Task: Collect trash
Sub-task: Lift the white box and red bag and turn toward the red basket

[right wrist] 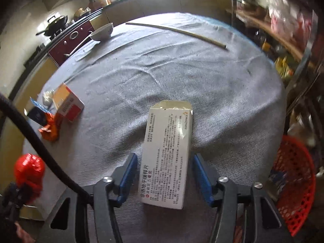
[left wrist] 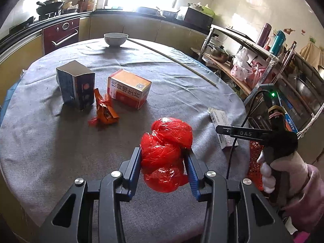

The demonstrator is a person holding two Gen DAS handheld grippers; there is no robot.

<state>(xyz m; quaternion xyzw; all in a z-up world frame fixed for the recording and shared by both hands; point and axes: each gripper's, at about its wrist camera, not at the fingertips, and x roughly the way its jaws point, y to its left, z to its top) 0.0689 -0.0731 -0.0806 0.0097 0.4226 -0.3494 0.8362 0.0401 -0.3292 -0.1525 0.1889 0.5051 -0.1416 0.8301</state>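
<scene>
Red crumpled plastic bag [left wrist: 165, 154] sits pinched in your left gripper [left wrist: 164, 162], lifted clear of the tabletop [left wrist: 50, 141]. Your right gripper [right wrist: 165, 174] straddles the white medicine box [right wrist: 168, 154], pads not yet touching. At four o'clock, the red mesh basket [right wrist: 293, 182] waits for both.

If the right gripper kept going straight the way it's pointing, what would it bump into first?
The white box. It already lies between the right gripper's open fingers, not yet pinched, so going on would slide along it and likely press into the grey tablecloth underneath.
</scene>
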